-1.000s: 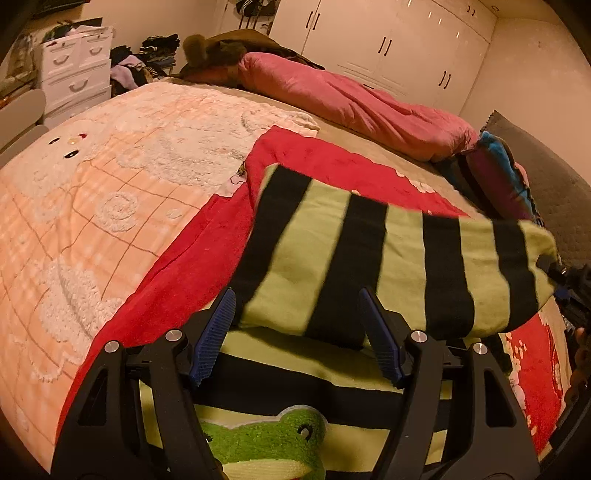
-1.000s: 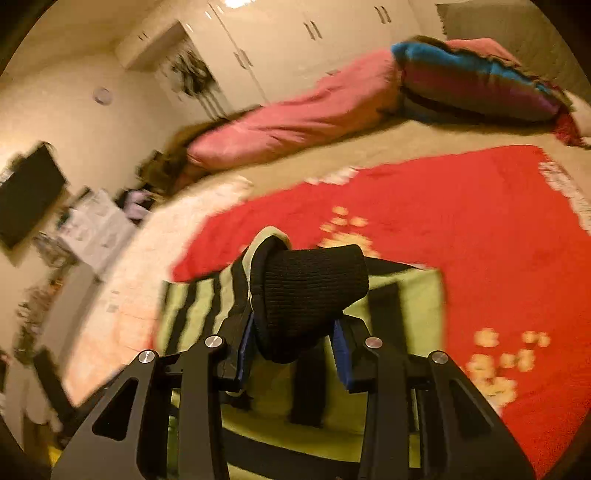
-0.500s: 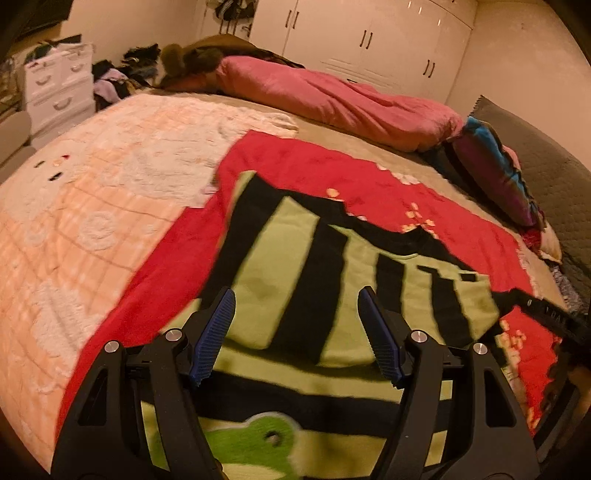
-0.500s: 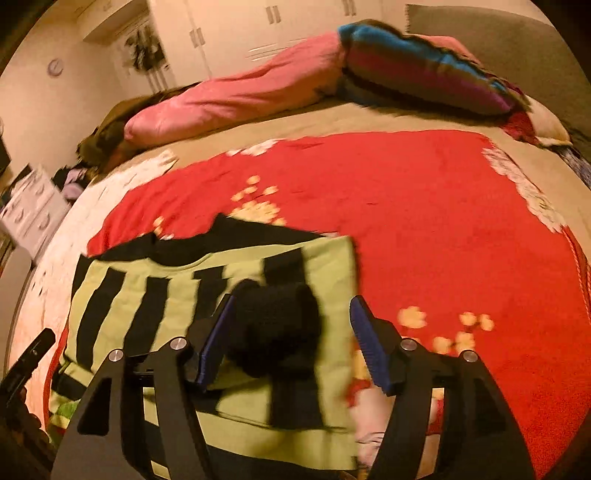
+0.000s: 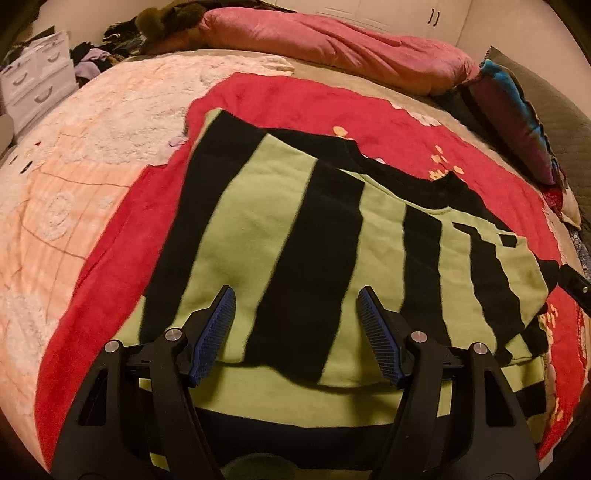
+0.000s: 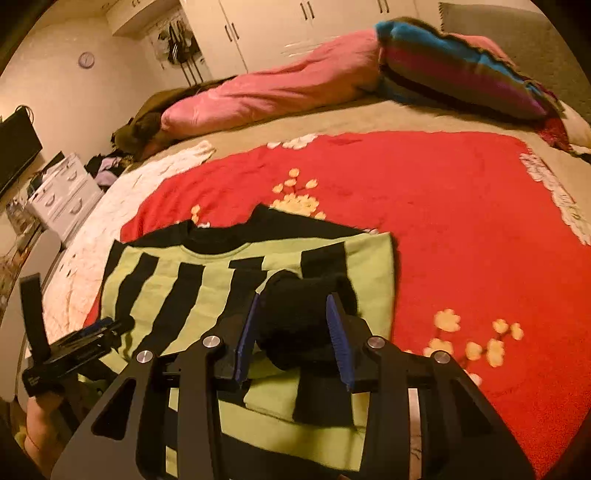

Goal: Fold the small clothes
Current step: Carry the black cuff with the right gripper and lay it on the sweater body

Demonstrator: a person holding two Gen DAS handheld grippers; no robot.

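Note:
A small green-and-black striped sweater [image 5: 295,236] lies folded on a red blanket [image 5: 122,243] on the bed; it also shows in the right wrist view [image 6: 207,284]. My left gripper [image 5: 295,310] is open and empty, just above the sweater's near fold. My right gripper [image 6: 293,306] is partly closed around the sweater's black cuff [image 6: 299,317], which rests on the folded sleeve. The left gripper also shows in the right wrist view [image 6: 77,343] at the sweater's left edge.
A pink duvet [image 5: 332,40] and a striped pillow [image 6: 454,70] lie along the far side of the bed. A peach blanket [image 5: 74,155] covers the left part. White drawers [image 5: 33,81] and wardrobes [image 6: 277,29] stand beyond.
The folded half of the sweater came down flat onto the lower half. My right gripper lowered with the cuff and loosened, then narrowed again. My left gripper stayed open and moved slightly forward.

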